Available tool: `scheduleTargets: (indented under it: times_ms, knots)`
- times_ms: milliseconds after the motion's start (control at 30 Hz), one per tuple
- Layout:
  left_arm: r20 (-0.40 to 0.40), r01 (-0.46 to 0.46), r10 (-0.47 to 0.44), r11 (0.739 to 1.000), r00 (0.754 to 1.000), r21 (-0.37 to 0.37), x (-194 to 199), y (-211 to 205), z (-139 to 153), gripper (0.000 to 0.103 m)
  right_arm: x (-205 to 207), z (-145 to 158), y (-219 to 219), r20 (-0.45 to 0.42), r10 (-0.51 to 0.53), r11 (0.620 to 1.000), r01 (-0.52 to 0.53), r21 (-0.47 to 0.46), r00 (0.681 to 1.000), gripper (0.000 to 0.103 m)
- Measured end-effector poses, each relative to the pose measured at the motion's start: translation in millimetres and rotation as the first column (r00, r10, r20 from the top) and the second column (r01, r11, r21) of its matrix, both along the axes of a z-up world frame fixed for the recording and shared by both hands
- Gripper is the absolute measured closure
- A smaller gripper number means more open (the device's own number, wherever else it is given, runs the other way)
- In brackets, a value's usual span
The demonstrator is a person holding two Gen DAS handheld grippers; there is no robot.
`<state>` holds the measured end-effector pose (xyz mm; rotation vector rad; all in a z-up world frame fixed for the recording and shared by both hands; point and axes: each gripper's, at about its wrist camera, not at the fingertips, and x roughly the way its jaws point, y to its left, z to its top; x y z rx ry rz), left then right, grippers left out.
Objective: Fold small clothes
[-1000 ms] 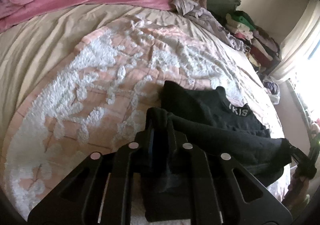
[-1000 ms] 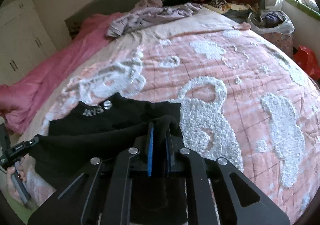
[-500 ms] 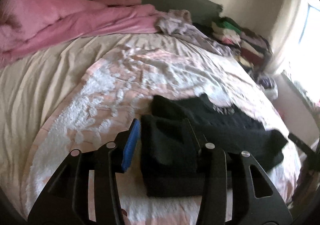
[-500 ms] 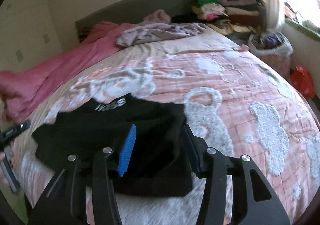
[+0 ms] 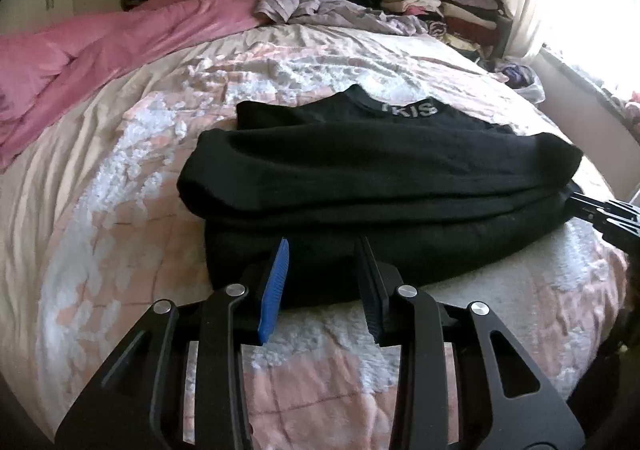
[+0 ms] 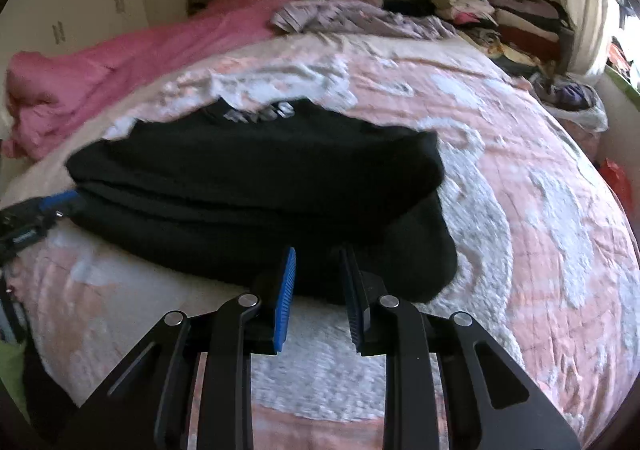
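Both grippers, left (image 5: pixel 322 250) and right (image 6: pixel 318 256), released the black garment (image 5: pixel 380 186) (now folded), jaws closing again, empty

The black garment (image 5: pixel 376 186) lay folded on the pink-and-white bedspread, near the bed's front edge. It was doubled over itself in at least two thick layers, the upper layer forming a rounded roll across the full width. Its neckband, bearing pale lettering, lay at the far side, flat against the bedspread. The fabric appeared heavy and knit-like, uniformly black, with no loose sleeve showing.
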<state>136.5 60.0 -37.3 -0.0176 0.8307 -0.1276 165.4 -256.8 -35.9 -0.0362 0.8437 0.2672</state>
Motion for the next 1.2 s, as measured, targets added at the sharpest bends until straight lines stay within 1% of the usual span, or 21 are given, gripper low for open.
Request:
scheduleTargets:
  times_ms: [200,467,533,633,733,933,1200]
  knots:
    - [0.008,-0.014,0.014,1.000,1.000,0.008,6,2,-5,0.077,8,-13,2,-0.014,0.001,1.000,-0.002,-0.028,1.000,0.081]
    - [0.027,-0.024,0.024,1.000,0.999,0.009,23,4,3,0.077,32,-10,8,0.008,0.024,0.999,-0.023,-0.030,1.000,0.081]
    - [0.032,-0.031,0.031,0.999,0.999,0.020,31,5,4,0.077,43,-10,8,0.004,0.031,0.999,-0.031,-0.021,0.999,0.081]
    - [0.023,-0.034,0.034,0.999,0.999,0.013,44,6,3,0.077,57,-10,7,-0.003,0.040,0.999,-0.040,0.007,0.999,0.081]
    - [0.019,-0.029,0.029,0.999,0.999,0.014,60,4,4,0.077,70,-4,4,0.011,0.045,0.998,-0.046,0.038,0.999,0.081]
    - [0.018,-0.034,0.034,0.999,0.999,-0.012,90,6,10,0.077,96,7,1,0.036,0.032,0.998,-0.034,0.048,0.999,0.080]
    - [0.029,-0.099,0.101,0.994,0.994,-0.052,126,16,21,0.077,128,19,-3,0.064,-0.004,0.999,0.001,0.053,0.998,0.079]
